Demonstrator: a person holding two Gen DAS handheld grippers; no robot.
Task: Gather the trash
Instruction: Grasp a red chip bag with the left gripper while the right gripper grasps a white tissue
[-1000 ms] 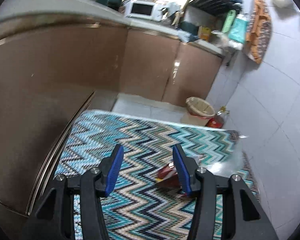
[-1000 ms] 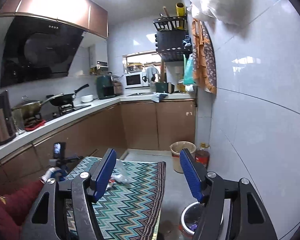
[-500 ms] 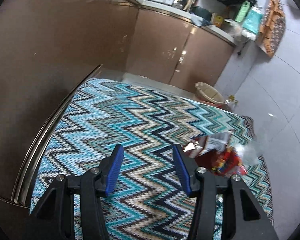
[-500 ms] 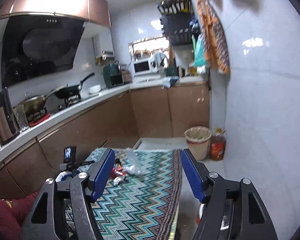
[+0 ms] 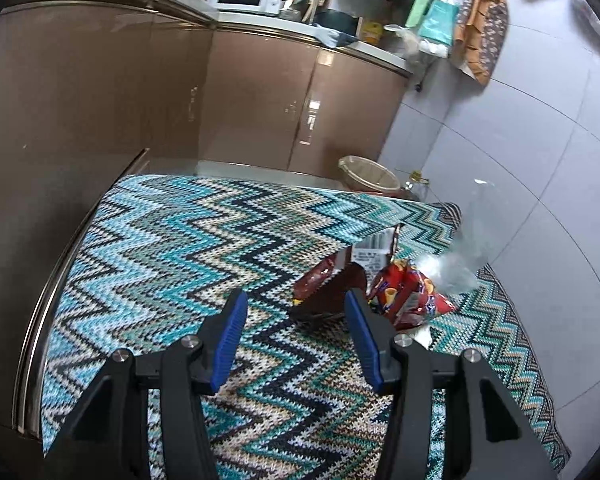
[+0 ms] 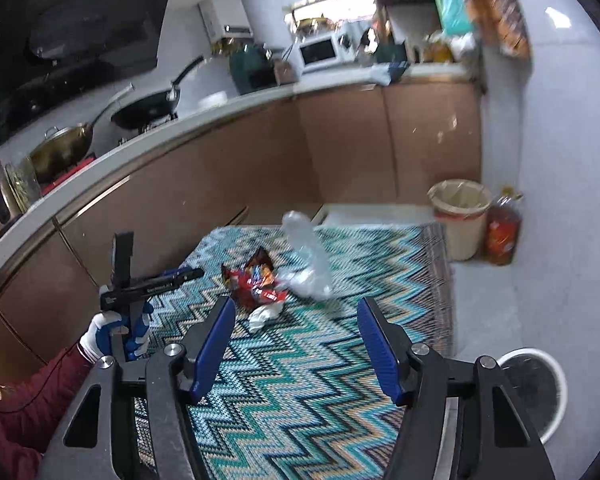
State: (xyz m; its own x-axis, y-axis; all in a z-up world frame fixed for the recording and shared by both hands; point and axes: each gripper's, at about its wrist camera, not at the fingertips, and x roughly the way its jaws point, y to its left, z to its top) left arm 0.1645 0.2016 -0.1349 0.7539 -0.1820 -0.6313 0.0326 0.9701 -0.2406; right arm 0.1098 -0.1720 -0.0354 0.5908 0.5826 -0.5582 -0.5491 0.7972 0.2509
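The left claw (image 5: pixel 296 320) hovers with its blue jaws spread and empty over the zigzag-patterned teal cloth on the table (image 5: pixel 160 240), just short of the crumpled red foil snack wrapper (image 5: pixel 412 292) beside a clear crinkled plastic bag (image 5: pixel 464 256); the right claw (image 6: pixel 296 340) is likewise spread and empty. Both pieces look feather-light, limp and slippery, so I would pinch a bunched fold of the wrapper, not a flat face.

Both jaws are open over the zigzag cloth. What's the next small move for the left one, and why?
Probably ease the left gripper forward and right onto the red snack wrapper. Its jaws stand open and empty, and the wrapper lies just ahead beside the clear plastic bag; the right gripper is farther back.
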